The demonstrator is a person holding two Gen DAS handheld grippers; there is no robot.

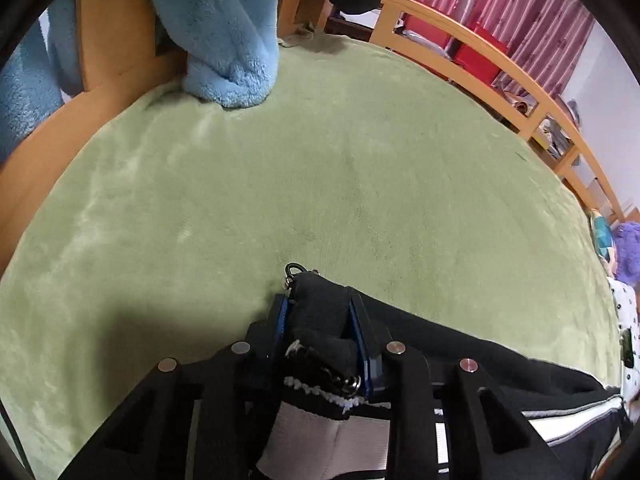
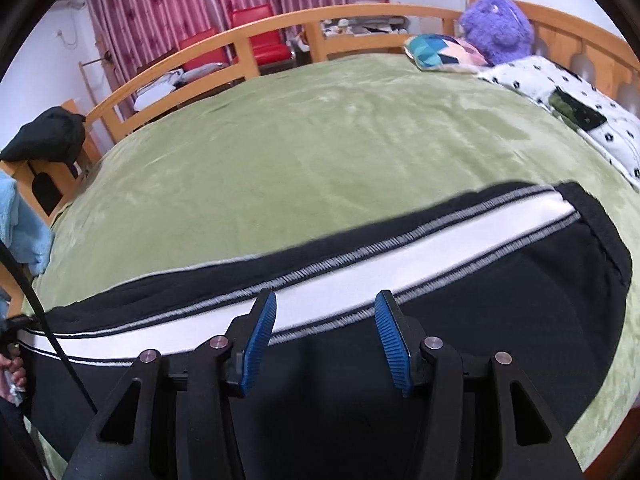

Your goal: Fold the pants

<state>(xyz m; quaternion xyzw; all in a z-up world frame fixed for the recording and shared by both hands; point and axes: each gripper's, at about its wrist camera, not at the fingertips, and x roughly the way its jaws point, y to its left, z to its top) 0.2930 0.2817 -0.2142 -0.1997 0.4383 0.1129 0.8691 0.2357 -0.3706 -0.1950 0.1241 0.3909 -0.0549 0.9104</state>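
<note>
Left gripper (image 1: 320, 316): pads clamped on a bunched black end of the pants (image 2: 360, 360), w/ a metal clip just beyond the tips. We judge this to be the waist end, but can't confirm.

Pants lie flat on the green blanket (image 1: 320, 160) at the near edge of the bed. Long axis runs left-right, marked by the white stripe (image 2: 320, 276) along the leg. From the left gripper the cloth trails off to the right. The far end sits at right in the right wrist view, short of the dotted quilt (image 2: 560, 88).

Right gripper (image 2: 325, 340): pads apart, nothing between them, hovering over the leg approx. mid-length, w/ the stripe just beyond the tips. Whether it touches the cloth we can't tell.

Key relation: the left gripper has one end and the other end lies free to the right. The right gripper is the nearer one to that free end.

Room: we have open blanket on the far side of the pants, so a lengthwise fold has space. Limits: blue towel (image 1: 228, 40) far left on the bed frame (image 2: 280, 32), quilt and pillow (image 2: 440, 54) far right, mattress edge near.
</note>
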